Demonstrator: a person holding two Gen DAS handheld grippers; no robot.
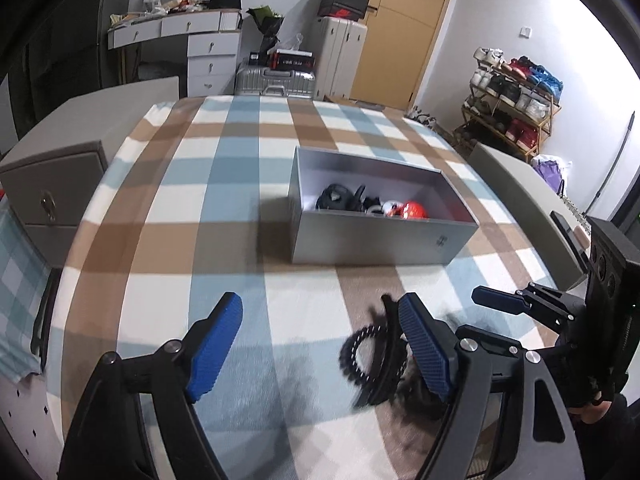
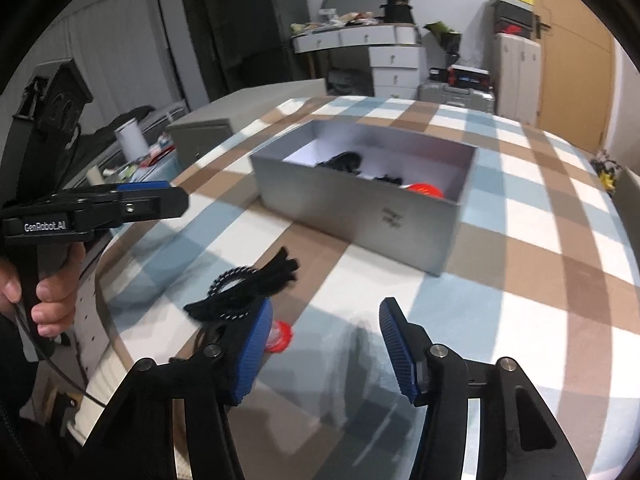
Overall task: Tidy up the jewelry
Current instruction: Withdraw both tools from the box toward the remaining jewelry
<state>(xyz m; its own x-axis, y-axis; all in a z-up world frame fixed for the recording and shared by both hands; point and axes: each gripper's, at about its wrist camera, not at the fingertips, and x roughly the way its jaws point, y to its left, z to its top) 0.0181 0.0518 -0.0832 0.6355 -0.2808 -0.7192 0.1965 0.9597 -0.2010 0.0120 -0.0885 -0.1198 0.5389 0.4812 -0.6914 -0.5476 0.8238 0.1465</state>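
An open grey box (image 1: 372, 244) (image 2: 352, 212) stands on the plaid cloth and holds black pieces and a red round one (image 1: 414, 210) (image 2: 426, 190). Nearer me, a loose heap of black beaded bands (image 1: 366, 354) (image 2: 240, 292) lies on the cloth. My left gripper (image 1: 320, 350) is open above the cloth, the heap against its right finger, with nothing gripped. My right gripper (image 2: 330, 352) is open too. A small red piece (image 2: 280, 334) lies on the cloth just inside its left finger, and the black heap lies beyond that finger. Each view shows the other gripper's fingers (image 1: 496, 300) (image 2: 152, 196) from the side.
A person's hand (image 2: 52, 300) holds the left gripper's handle. A grey drawer cabinet (image 1: 52, 196) stands at the table's left. A white cup (image 2: 132, 140) and clutter sit on a side surface. Suitcases, a white desk and a shoe rack (image 1: 516, 100) line the far walls.
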